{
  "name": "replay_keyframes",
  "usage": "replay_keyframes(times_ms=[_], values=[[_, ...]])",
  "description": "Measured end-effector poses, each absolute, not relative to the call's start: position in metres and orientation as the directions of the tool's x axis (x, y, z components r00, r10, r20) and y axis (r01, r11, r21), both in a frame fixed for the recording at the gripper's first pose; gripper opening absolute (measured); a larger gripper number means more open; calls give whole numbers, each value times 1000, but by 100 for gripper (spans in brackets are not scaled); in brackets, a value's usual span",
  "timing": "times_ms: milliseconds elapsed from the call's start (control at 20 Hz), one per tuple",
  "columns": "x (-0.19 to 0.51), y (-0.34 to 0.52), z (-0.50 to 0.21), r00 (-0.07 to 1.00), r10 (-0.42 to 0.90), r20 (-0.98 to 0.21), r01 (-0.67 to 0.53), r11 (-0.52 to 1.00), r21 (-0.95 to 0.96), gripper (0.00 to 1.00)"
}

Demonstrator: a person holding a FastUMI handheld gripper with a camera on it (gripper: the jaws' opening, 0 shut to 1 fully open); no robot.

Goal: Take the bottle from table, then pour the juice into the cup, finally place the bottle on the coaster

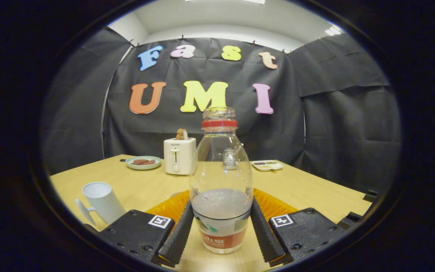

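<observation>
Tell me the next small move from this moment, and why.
Probably lift the bottle straight up a little. The gripper has both fingers pressed on its lower sides, it stands upright and uncapped with liquid low inside, so the grasp looks ready. The white cup stands to the left, so carrying it that way to pour would follow. The orange coaster lies just behind the bottle.

The gripper view rides low on the claw [221,226], facing forward across the table [308,189] — bottle [220,177] close ahead.
</observation>
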State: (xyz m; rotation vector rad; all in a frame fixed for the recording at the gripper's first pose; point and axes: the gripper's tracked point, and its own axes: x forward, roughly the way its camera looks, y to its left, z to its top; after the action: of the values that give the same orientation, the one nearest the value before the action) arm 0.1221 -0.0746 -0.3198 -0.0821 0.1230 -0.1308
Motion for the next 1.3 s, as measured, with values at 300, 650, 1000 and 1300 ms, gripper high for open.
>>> replay_keyframes(times_ms=[300,650,1000,1300], values=[[107,-74,-286,979,-169,-114,136,958,-251,81],[89,-55,-244,980,-197,-20,164,866,-472,81],[84,-37,-221,980,-198,31,174,767,-617,81],[101,-25,-215,978,-204,45,168,638,-751,81]])
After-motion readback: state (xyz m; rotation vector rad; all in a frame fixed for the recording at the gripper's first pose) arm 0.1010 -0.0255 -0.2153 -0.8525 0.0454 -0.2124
